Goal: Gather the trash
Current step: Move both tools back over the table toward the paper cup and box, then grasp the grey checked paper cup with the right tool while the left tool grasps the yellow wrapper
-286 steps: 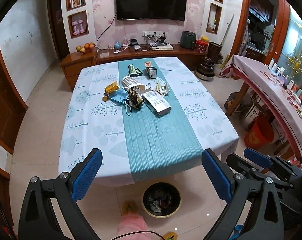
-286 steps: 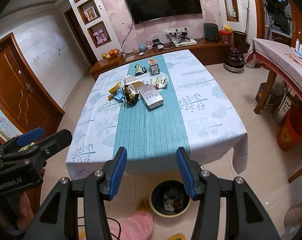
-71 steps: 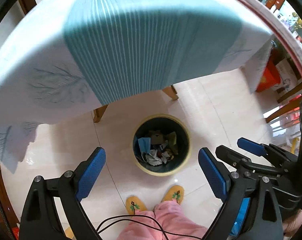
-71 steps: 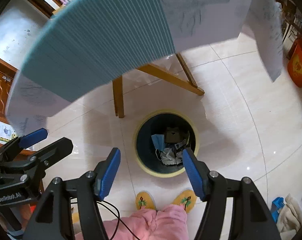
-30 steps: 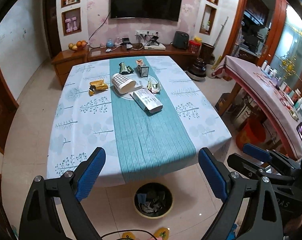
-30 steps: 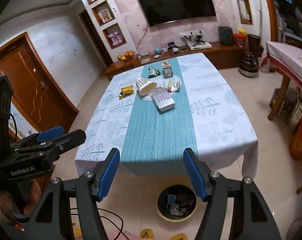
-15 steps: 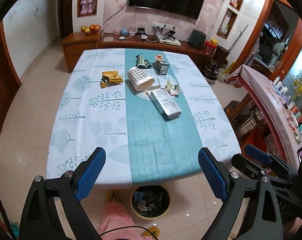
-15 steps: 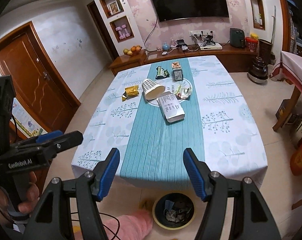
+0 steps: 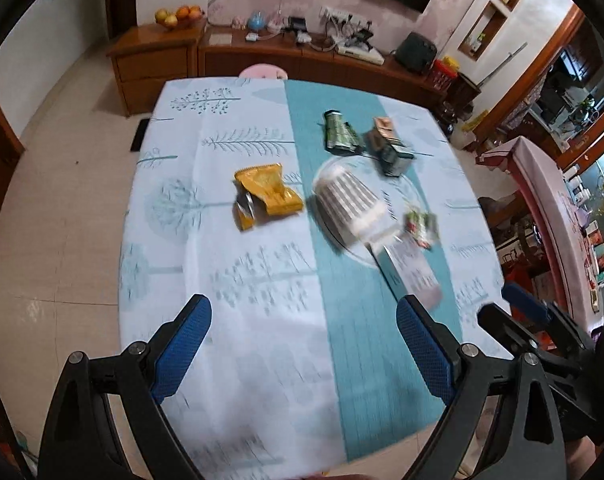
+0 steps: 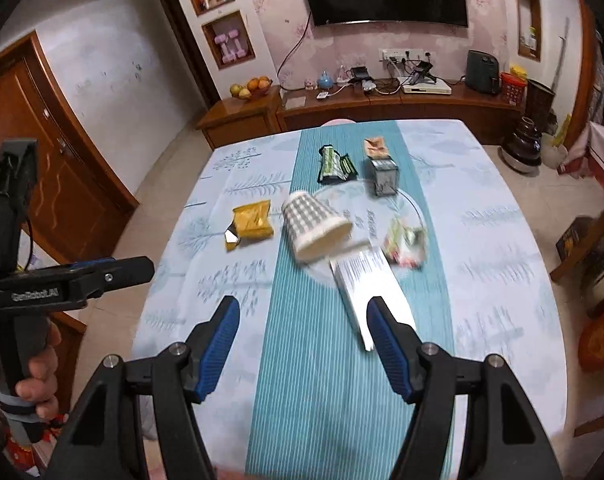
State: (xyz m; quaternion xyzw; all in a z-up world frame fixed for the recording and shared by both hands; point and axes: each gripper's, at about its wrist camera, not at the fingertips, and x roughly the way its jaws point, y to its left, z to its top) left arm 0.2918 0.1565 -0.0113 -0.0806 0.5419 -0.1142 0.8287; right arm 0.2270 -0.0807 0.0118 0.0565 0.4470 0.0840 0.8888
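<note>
Both tongs hang wide and empty above the near edge of the table: the left gripper (image 9: pixel 302 344) over the white cloth, the right gripper (image 10: pixel 302 340) over the teal runner (image 10: pixel 302 400). The trash lies ahead of them in a loose cluster at about twelve o'clock. Nearest the right gripper is a flat silver box (image 10: pixel 371 288), at one o'clock, its near end just beside the right-hand fingertip. Touching its far end is a tipped checked paper cup (image 10: pixel 313 222), lying on a clear round plate (image 10: pixel 411 204). A yellow wrapper (image 9: pixel 268 194) sits at eleven o'clock from the left gripper, on the white cloth. Farther back are a small crumpled wrapper (image 10: pixel 403 242), a green packet (image 10: pixel 333 164) and a little grey carton (image 10: pixel 383 176) (both views are smeared by motion). This looks like the reach toward another piece. The next move calls for choosing one, probably the box or wrapper, lowering over it and closing.
</note>
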